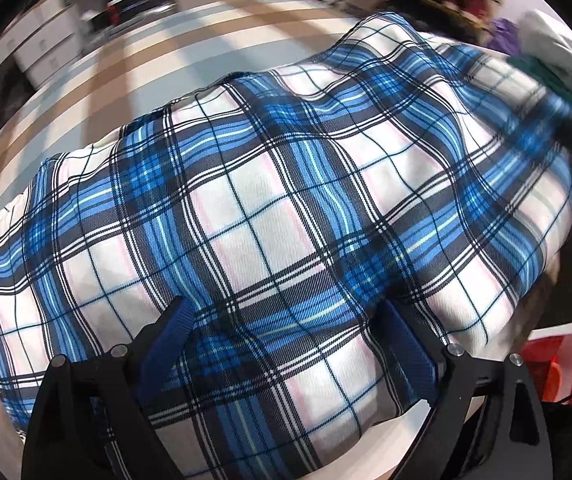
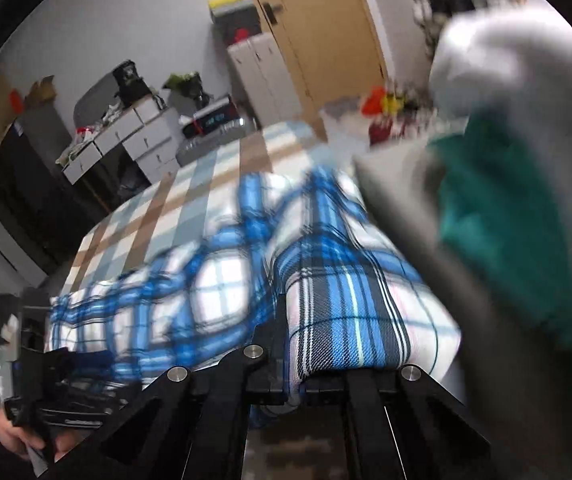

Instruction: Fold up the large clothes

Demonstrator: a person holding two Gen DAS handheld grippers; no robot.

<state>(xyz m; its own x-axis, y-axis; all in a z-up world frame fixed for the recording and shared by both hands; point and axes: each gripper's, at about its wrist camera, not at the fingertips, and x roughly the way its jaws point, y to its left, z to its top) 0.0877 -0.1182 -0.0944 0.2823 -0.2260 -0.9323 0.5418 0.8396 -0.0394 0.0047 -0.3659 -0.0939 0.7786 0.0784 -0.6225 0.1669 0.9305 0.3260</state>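
Observation:
A blue, white and black plaid garment (image 1: 286, 208) lies on the checked table (image 1: 189, 52). My left gripper (image 1: 286, 320) is open, its blue-padded fingers (image 1: 167, 344) spread wide, with the plaid cloth draped between and over them. In the right wrist view the same plaid garment (image 2: 221, 280) is blurred by motion. My right gripper (image 2: 298, 312) is shut on a fold of the plaid cloth (image 2: 350, 312), which bunches over its jaws. The other gripper and the hand holding it (image 2: 33, 412) show at the lower left.
A pile of other clothes, white (image 2: 518, 80) and teal (image 2: 498, 208), stands at the table's right. Beyond the table are white drawers (image 2: 137, 136), a wooden door (image 2: 318, 32) and cluttered shelves. A red object (image 1: 554, 364) sits at the lower right.

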